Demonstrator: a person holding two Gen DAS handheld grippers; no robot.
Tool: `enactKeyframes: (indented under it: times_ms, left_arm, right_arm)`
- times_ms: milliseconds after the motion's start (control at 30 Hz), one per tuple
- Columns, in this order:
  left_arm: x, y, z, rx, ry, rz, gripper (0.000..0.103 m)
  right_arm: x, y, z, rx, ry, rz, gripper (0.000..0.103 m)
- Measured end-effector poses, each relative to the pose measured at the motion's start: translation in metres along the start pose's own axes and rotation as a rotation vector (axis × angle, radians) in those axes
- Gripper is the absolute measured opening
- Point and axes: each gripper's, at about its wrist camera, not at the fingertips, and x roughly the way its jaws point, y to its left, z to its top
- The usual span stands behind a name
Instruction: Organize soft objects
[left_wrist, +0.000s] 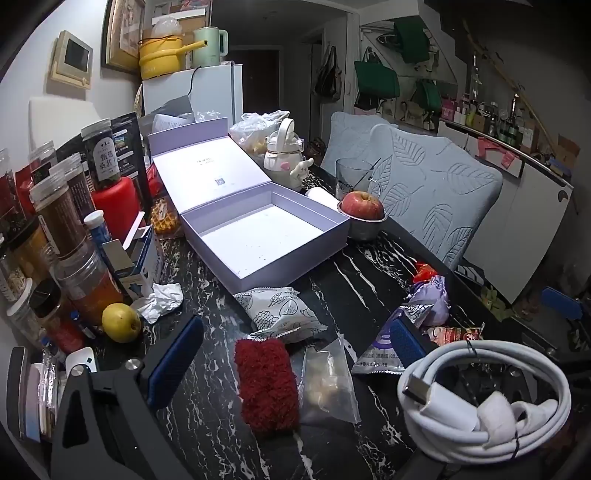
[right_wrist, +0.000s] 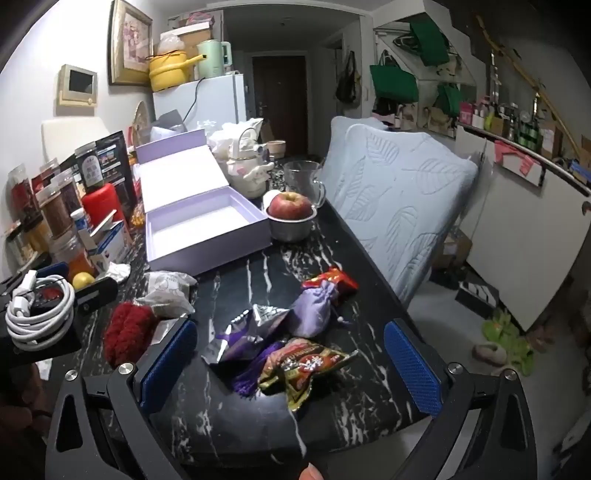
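The table (right_wrist: 258, 417) has a glossy black stone-like top veined in white. The open box (left_wrist: 295, 258) looks like matt lilac cardboard. A fuzzy red knitted piece (left_wrist: 266, 387) lies near crinkly, shiny foil snack packets (right_wrist: 306, 369) and a soft lilac cloth pouch (right_wrist: 314, 314). The pads (right_wrist: 166, 365) are textured blue rubber.
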Motion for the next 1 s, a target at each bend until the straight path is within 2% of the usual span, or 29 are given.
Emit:
enactKeyframes:
  times_ms: [300, 333, 433, 500, 1000]
  left_arm:
    - [-0.001, -0.011, 0.002, 0.036, -0.013, 0.018, 0.103]
    - [-0.002, -0.004, -0.004, 0.006, -0.025, 0.001, 0.103]
    - [-0.004, -0.008, -0.006, 0.01, -0.029, -0.003, 0.103]
    - [-0.004, 0.001, 0.003, -0.006, -0.024, -0.012, 0.103]
    - [-0.01, 0.0, 0.004, -0.008, -0.035, -0.011, 0.103]
  right_arm:
    - [0.002, 0.004, 0.003, -0.026, -0.001, 0.0, 0.103]
    - [0.007, 0.009, 0.008, -0.036, -0.005, 0.0, 0.103]
    - [0.002, 0.004, 0.006, -0.046, -0.013, 0.004, 0.103]
    - [0.002, 0.001, 0.005, -0.042, -0.013, 0.007, 0.103]
    - [-0.003, 0.004, 0.005, -0.043, -0.018, 0.009, 0.103]
